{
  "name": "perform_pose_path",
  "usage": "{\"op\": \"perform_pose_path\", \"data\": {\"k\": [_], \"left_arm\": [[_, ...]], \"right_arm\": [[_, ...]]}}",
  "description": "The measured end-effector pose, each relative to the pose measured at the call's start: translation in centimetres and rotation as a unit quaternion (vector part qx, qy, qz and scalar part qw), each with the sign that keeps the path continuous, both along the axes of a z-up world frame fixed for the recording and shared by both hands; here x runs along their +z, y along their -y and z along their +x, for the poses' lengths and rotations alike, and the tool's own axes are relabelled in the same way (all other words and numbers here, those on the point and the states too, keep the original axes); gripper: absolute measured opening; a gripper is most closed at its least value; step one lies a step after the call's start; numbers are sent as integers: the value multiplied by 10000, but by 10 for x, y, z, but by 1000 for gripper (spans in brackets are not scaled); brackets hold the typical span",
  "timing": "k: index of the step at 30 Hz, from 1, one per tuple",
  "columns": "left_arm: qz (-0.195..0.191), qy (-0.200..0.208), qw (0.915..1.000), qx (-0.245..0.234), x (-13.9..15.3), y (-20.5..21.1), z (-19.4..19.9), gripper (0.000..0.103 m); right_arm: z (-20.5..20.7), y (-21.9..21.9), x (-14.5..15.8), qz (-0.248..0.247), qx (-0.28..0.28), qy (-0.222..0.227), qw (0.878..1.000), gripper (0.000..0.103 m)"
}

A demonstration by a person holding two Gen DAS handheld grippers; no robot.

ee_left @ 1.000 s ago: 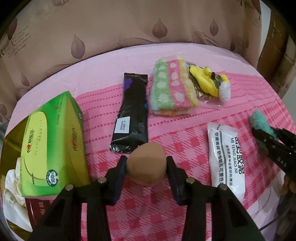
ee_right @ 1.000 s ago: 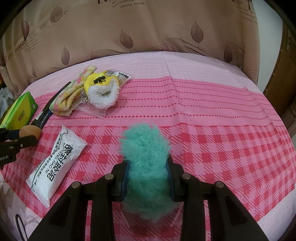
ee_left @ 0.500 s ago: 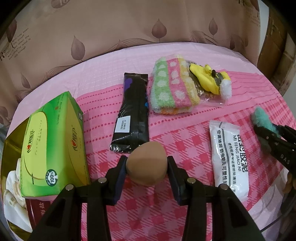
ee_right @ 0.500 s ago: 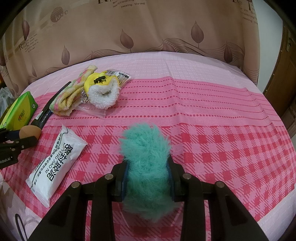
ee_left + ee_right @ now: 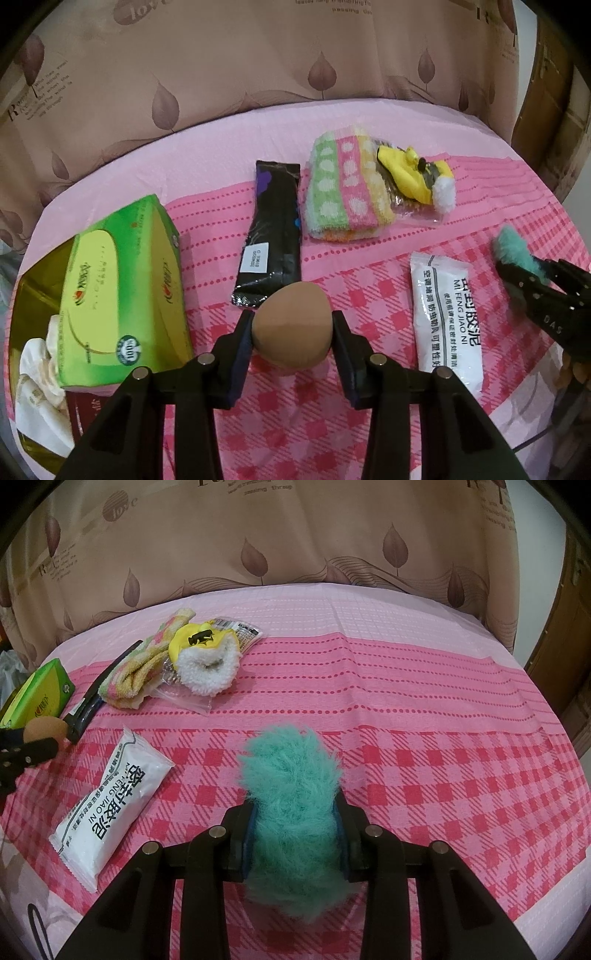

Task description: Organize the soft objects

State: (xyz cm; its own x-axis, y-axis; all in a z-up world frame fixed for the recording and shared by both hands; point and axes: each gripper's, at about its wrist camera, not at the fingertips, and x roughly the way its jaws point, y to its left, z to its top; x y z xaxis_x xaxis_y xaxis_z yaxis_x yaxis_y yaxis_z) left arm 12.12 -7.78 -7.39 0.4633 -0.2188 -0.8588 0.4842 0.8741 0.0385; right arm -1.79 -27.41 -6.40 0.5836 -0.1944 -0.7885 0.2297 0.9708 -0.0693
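Beside green tissue box (image 5: 122, 291): crumpled white tissues (image 5: 40, 373).

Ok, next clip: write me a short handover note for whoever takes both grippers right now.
Left gripper: jaws closing on the brown sponge egg, held just above the checked cloth.
Right gripper: shut on the teal fluffy pom, also off the cloth.
On the cloth: white sachet, black packet, striped towel, yellow plush slipper in its bag, green tissue box far left.
Done: both soft pieces picked up.
Left: set them down. No grouping spot is evident yet.
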Motion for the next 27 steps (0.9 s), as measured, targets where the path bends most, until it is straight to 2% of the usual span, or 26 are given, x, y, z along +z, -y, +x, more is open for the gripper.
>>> {"op": "perform_pose_path", "data": {"k": [15,27], "left_arm": [[-85,379,9990,225,44,-19,-19,41],[-91,547,9971,512,63,-46,-24,41]], "right_arm": [[0,-2,-1,-22,1,-3,10000,32],[2,-2,1,-68,41,-9,10000,32]]}}
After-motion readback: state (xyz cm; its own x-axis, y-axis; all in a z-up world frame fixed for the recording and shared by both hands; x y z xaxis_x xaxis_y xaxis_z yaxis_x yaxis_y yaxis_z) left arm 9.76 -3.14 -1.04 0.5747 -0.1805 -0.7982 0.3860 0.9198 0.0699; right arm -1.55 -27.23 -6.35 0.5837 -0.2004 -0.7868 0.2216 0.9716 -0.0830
